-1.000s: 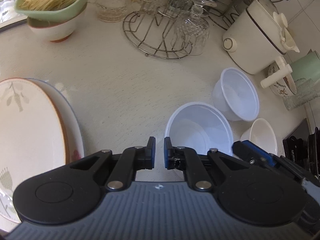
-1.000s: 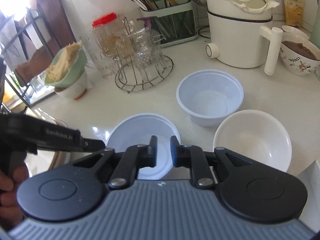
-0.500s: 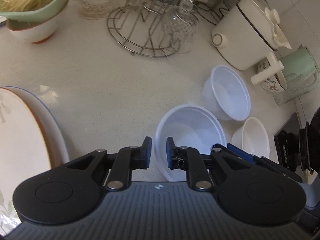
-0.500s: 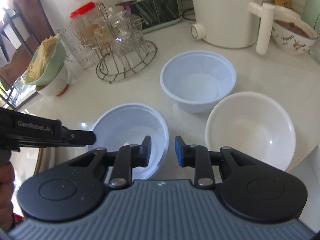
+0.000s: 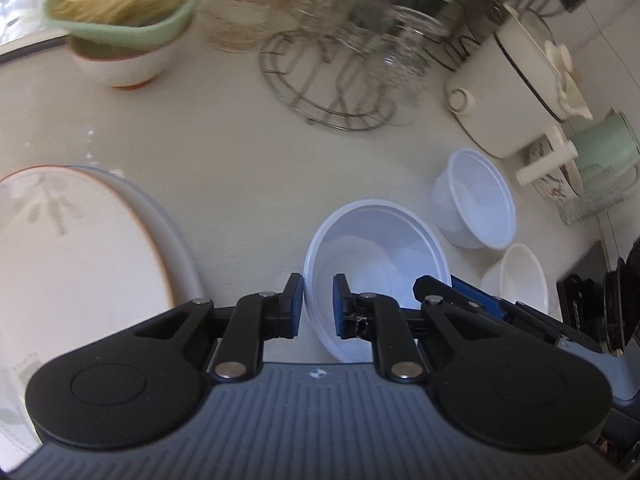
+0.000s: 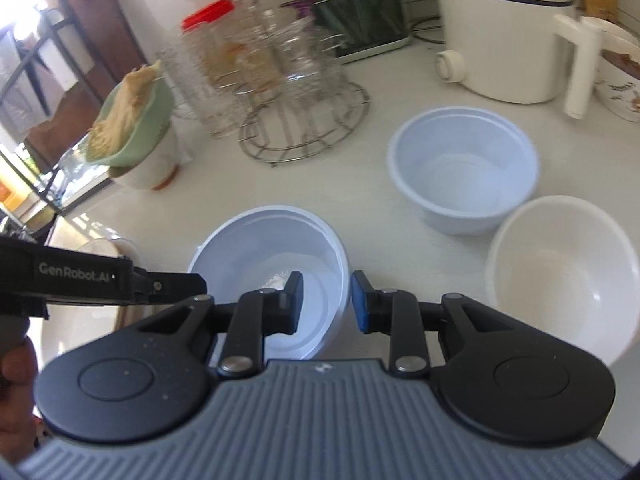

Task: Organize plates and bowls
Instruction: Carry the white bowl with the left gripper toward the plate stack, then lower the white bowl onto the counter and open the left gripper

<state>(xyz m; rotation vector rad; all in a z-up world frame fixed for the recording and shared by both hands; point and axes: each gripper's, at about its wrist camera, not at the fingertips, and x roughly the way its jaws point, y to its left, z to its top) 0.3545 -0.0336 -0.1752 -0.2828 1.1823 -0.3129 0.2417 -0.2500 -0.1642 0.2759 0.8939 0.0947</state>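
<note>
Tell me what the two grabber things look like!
Each gripper, left and right, has a ribbed grey body, two round black discs, black link bars with silver pins, and black fingers with blue pads. White "GenRobot.AI" lettering marks the left one's side.

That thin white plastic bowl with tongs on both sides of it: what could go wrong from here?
1. Both tongs, left and right, straddle opposite rims of the thin white plastic bowl; uneven squeezing or pulling might buckle or tip it.
2. The right tongs work close to the white ceramic bowl and could nudge it.
3. The stacked plates lie near the left tongs.
</note>
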